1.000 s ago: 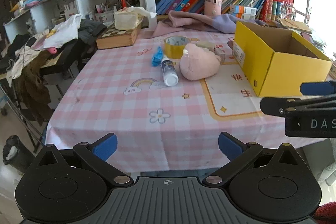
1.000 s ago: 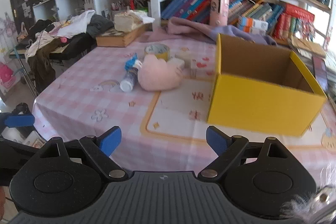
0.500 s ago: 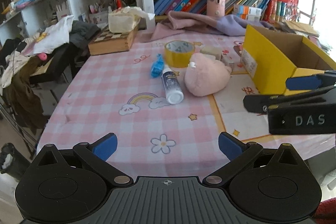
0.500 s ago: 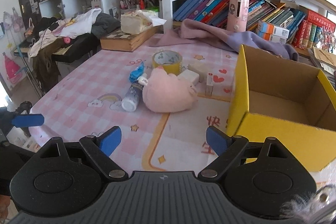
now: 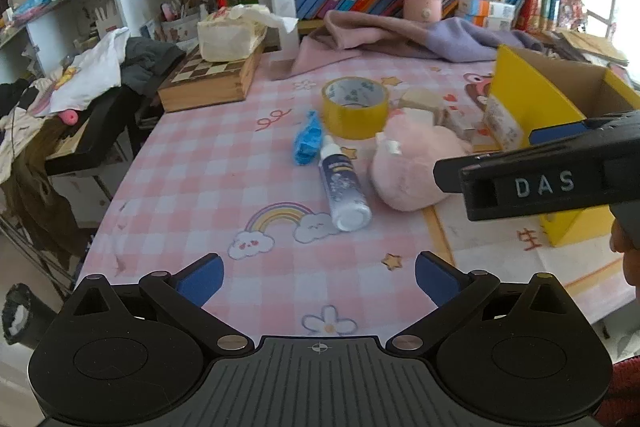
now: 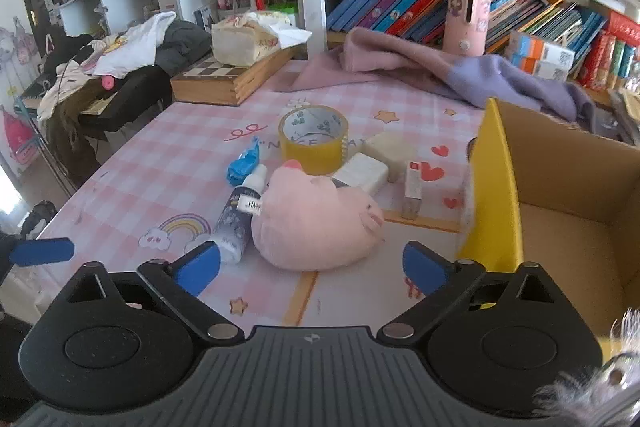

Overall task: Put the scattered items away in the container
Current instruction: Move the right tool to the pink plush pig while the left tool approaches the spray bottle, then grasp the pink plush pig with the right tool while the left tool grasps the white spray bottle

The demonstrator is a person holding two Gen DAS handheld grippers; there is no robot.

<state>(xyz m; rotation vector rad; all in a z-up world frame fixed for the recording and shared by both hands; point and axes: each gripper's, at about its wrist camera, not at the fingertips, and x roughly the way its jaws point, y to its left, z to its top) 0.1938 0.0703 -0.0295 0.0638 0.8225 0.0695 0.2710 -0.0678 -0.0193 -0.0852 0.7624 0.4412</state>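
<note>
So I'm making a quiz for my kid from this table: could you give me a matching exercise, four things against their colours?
Things:
1. tape roll
2. plush toy
3. crumpled wrapper
4. chessboard box

Colours:
A. pink
B. wood brown
C. yellow
D. blue

Pairs: 1-C, 2-A, 3-D, 4-B

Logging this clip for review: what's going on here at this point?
A person holds two grippers over a pink checked tablecloth, both open and empty. The right gripper faces the pink plush toy; the left gripper points toward the white spray bottle. Nothing is picked up yet: the yellow tape roll, blue wrapper and white blocks lie on the cloth, and the visible part of the yellow cardboard box looks empty.
</note>
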